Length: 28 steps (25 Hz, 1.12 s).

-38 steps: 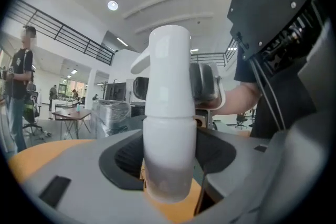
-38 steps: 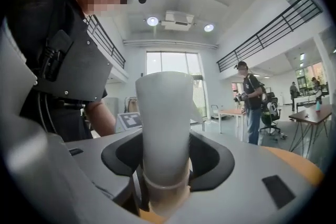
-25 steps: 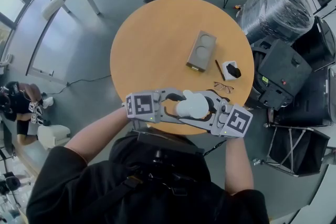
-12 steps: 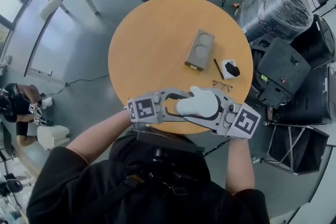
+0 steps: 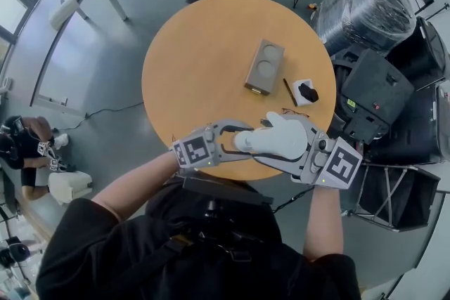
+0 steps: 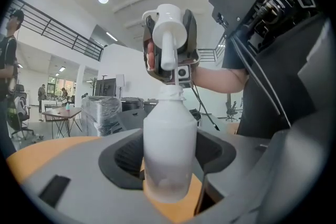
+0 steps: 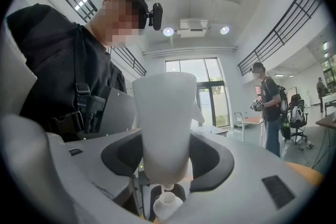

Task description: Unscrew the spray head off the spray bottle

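Left gripper (image 6: 168, 168): jaws clamped on bottle (image 6: 169, 134), low on body, over near edge of tabletop (image 5: 204, 67).
Bottle: white translucent plastic, round, smooth. Likely light and slightly squashy, so grip mid-body, moderate force.
Right gripper (image 7: 165, 165): jaws fairly wide, gripping head (image 7: 163, 118). Head: hard white plastic, blocky.
Head clear of open neck; thin tube (image 7: 163, 191) between them. Tube looks bendy; lift straight.
Farther: brown block (image 5: 265, 68), two round recesses.
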{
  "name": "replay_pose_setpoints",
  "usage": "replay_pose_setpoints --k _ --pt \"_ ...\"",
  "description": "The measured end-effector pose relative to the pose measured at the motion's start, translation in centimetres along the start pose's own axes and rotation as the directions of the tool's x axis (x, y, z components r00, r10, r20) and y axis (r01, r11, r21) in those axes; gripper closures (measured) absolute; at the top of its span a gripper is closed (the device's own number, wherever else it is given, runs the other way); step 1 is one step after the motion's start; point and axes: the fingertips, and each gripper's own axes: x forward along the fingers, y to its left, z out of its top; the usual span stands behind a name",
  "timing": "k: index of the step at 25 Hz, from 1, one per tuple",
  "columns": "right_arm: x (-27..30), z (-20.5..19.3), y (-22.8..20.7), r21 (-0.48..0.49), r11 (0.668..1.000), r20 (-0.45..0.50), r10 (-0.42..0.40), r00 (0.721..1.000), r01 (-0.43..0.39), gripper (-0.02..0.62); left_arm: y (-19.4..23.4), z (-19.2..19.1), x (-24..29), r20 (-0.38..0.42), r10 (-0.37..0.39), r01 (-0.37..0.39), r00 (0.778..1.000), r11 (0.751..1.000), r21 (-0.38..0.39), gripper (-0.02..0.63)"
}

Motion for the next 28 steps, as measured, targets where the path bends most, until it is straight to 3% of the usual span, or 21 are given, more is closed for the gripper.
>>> replay_pose_setpoints --k 10,21,28 --pt "-1.6 2.2 0.0 -0.021 1.0 0.027 -0.022 0.999 0.023 0.333 1.5 -1.9 -0.2 -0.02 0.071 -0.071 0.997 0.997 -0.004 0.295" --pt "-3.1 -3.5 -5.1 0.045 0.977 -0.09 -0.204 0.975 0.209 0.333 3.5 -1.7 -1.1 0.025 0.188 -0.189 0.982 0.981 0.042 0.298" --pt "-4.0 -8.9 -8.0 0.12 0.933 -0.177 -0.316 0.932 0.339 0.333 5.0 -1.9 -1.7 0.062 0.239 -0.239 0.969 0.971 -0.012 0.296"
